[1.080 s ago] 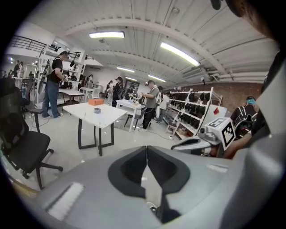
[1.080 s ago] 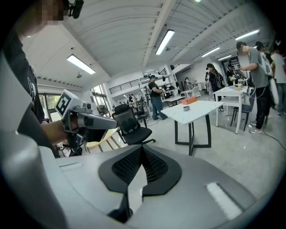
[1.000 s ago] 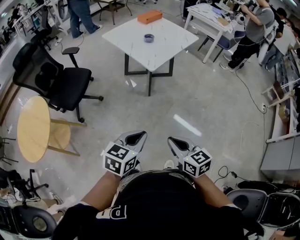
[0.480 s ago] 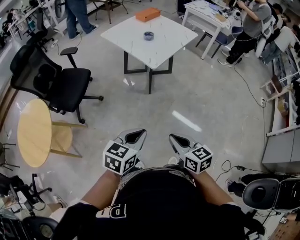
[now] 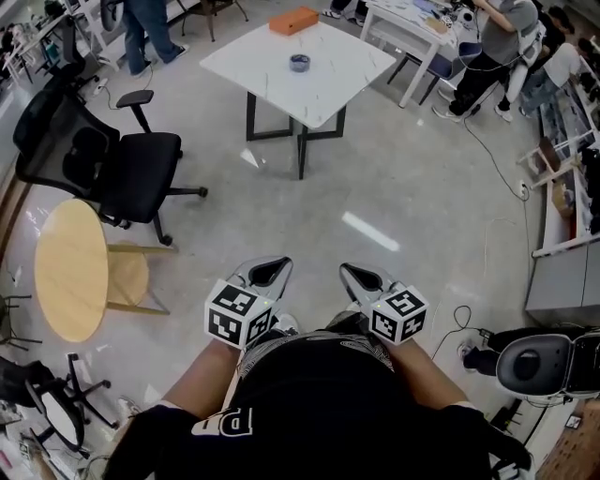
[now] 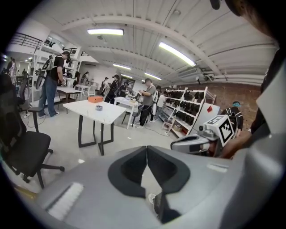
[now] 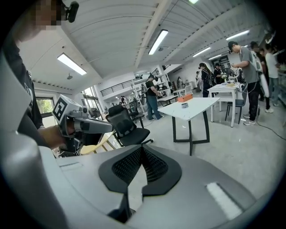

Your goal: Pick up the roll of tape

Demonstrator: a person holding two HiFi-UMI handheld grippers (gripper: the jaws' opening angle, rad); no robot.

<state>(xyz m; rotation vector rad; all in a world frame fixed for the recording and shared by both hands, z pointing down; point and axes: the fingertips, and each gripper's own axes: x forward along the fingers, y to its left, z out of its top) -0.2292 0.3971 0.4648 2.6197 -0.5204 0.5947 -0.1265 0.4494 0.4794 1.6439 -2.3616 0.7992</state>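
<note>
The roll of tape [image 5: 299, 63] is a small dark ring lying on the white square table [image 5: 337, 84], far ahead of me across the floor. It also shows small in the left gripper view [image 6: 98, 108] and the right gripper view [image 7: 184, 105]. My left gripper [image 5: 271, 273] and right gripper [image 5: 357, 278] are held side by side close to my body, well short of the table. Each is shut with nothing between its jaws; the jaw tips meet in both gripper views [image 6: 146, 149] [image 7: 142, 149].
An orange box [image 5: 293, 21] lies at the table's far edge. A black office chair [image 5: 112, 164] and a round wooden table [image 5: 66, 267] stand to the left. People work at a white desk [image 5: 412, 23] at the back right. Cables and shelving [image 5: 562, 187] line the right side.
The whole scene has shifted slightly as I move: the table and tape slid a little up the frame. Both grippers keep their place, still shut.
</note>
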